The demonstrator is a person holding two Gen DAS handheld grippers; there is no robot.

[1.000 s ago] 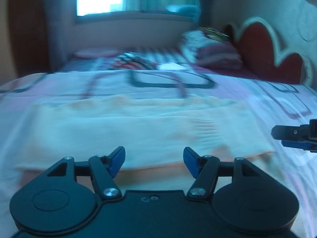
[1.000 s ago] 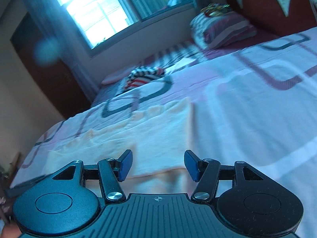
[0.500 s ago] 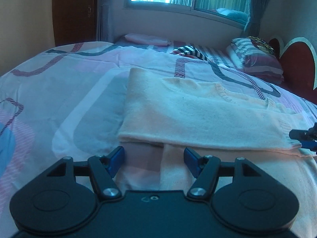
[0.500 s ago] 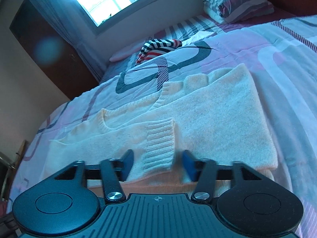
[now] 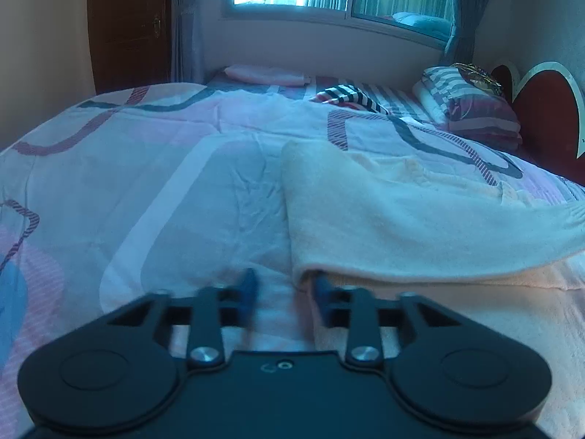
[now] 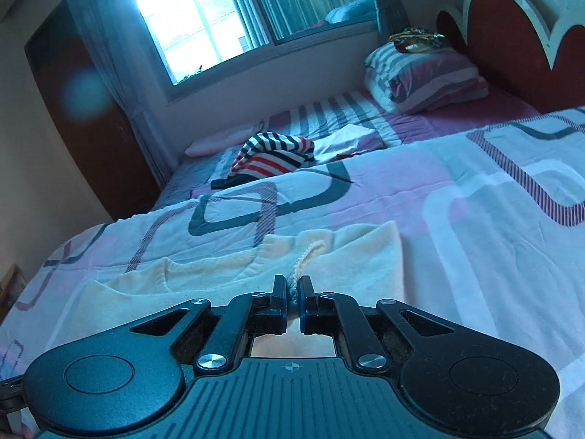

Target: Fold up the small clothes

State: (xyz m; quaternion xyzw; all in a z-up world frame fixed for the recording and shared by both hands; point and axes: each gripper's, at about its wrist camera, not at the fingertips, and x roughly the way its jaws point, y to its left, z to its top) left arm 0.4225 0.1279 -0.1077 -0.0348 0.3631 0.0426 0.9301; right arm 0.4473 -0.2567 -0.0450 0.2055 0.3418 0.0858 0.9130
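A cream knitted sweater (image 5: 402,219) lies on the patterned bed quilt (image 5: 146,183), its upper part folded over the lower. My left gripper (image 5: 285,285) sits low at the sweater's near left corner. Its jaws are closing and blurred, a gap still shows, and the folded edge lies just inside the right fingertip (image 5: 321,287). In the right wrist view my right gripper (image 6: 291,292) is shut on the ribbed sleeve cuff (image 6: 309,252) of the sweater (image 6: 219,274). The cuff stands up in a ridge between the pads.
A striped garment (image 6: 274,153) and a white cloth (image 6: 347,139) lie further up the bed. Striped pillows (image 6: 424,73) rest against a red headboard (image 6: 512,36). A pink folded item (image 5: 267,73) sits under the window. A wooden door (image 5: 128,25) stands at the left.
My left gripper slid left along the sweater's near edge to its corner, and its jaws have narrowed. My right gripper closed on the sleeve cuff that lay between its open fingers.
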